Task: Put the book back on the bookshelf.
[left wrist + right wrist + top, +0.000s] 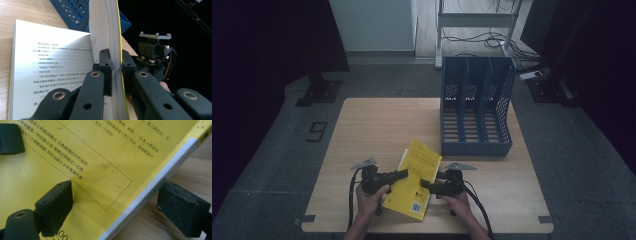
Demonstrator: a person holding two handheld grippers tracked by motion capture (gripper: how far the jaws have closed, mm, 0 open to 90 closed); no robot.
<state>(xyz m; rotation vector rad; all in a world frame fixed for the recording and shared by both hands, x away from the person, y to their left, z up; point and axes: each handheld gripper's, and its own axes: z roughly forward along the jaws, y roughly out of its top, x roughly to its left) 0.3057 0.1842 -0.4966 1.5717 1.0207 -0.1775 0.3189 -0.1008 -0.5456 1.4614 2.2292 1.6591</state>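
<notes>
Centrally, yellow book lies open near table's front edge, between both hands. Blue file rack stands behind it at right rear, near but apart; bare wood wide at left and rear. Left gripper clamped tight on raised cover and a few pages; left gripper view shows printed page lying flat, cover arched upright between pads. Right gripper spread wide, straddling book's edge: one pad touching yellow cover, other off book over wood, no grip.
</notes>
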